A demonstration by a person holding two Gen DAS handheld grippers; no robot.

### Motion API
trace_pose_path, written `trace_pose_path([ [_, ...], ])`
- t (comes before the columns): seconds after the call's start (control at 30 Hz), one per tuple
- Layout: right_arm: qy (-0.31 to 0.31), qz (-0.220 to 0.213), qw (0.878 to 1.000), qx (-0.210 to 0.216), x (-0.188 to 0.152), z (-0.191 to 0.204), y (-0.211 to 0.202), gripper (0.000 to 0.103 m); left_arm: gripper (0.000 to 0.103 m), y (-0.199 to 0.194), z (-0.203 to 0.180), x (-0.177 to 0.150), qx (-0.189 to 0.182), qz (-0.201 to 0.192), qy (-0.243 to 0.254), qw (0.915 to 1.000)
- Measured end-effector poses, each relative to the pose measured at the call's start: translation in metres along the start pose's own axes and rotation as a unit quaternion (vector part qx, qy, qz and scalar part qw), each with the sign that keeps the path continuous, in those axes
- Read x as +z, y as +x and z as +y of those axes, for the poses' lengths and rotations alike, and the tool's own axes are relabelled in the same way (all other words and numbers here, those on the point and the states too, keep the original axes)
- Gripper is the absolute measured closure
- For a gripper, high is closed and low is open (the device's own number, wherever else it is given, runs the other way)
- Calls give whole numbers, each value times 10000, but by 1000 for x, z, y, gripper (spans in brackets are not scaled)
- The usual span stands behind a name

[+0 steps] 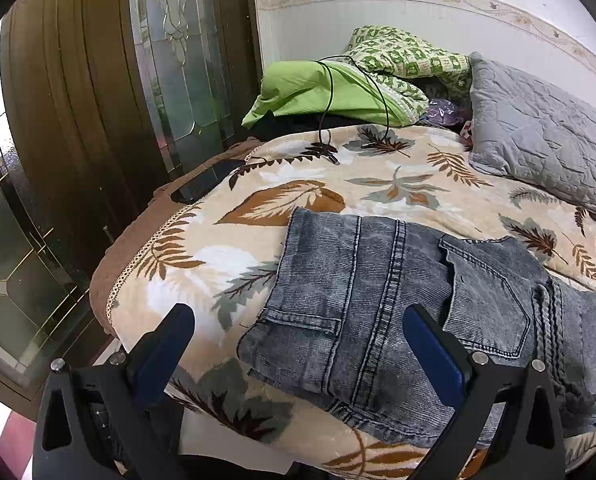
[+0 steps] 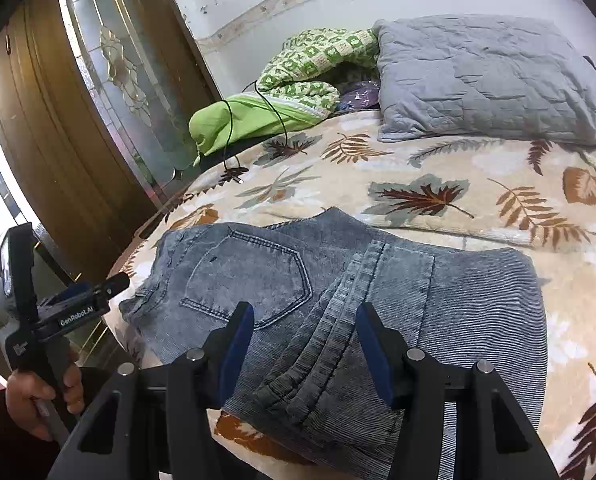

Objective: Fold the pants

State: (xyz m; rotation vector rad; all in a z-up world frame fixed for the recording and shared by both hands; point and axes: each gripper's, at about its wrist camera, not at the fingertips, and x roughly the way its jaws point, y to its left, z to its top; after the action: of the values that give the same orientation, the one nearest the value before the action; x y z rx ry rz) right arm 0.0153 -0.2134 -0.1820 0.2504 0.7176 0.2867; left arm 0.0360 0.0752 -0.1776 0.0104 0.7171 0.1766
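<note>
**Folded jeans at the bed's near edge**

Bedroom corner, with a wooden door beside a bed (image 1: 378, 184) under a leaf-print blanket.

Left wrist view: the jeans (image 1: 378, 280) lie folded into a thick stack at the near edge of the bed, well apart from the grey pillow (image 1: 538, 136) at the far edge. The left hand-held gripper (image 1: 298, 320) hovers wide open, holding nothing.

Right wrist view: the right hand-held gripper (image 2: 306, 320) is also spread and empty above the jeans (image 2: 438, 300), over the stacked waistband seams. Denim looks heavy, fairly stiff, not slippery; a thick hem or the waistband seems the surest hold, pinching all layers together.
</note>
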Motion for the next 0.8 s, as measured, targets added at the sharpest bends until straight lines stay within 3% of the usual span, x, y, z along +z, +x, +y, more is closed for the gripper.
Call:
trace_pose_path([
  [0.17,-65,66,9999,-73,-1,1,4,46,0,10,6,2,-108,176,-97,9997],
  [0.43,127,150,9998,-16,0,-6,7,46,0,28,78,29,-112,557,-1003,9933],
  [0.53,140,147,9998,-18,1,-6,8,46,0,36,97,25,-351,901,-1492,9841],
  [0.67,128,189,9997,-2,2,-6,9,46,0,51,96,14,-656,1372,-1663,9743],
  [0.8,134,168,9998,5,2,-7,7,46,0,66,94,1,-1094,1924,-2119,9519],
])
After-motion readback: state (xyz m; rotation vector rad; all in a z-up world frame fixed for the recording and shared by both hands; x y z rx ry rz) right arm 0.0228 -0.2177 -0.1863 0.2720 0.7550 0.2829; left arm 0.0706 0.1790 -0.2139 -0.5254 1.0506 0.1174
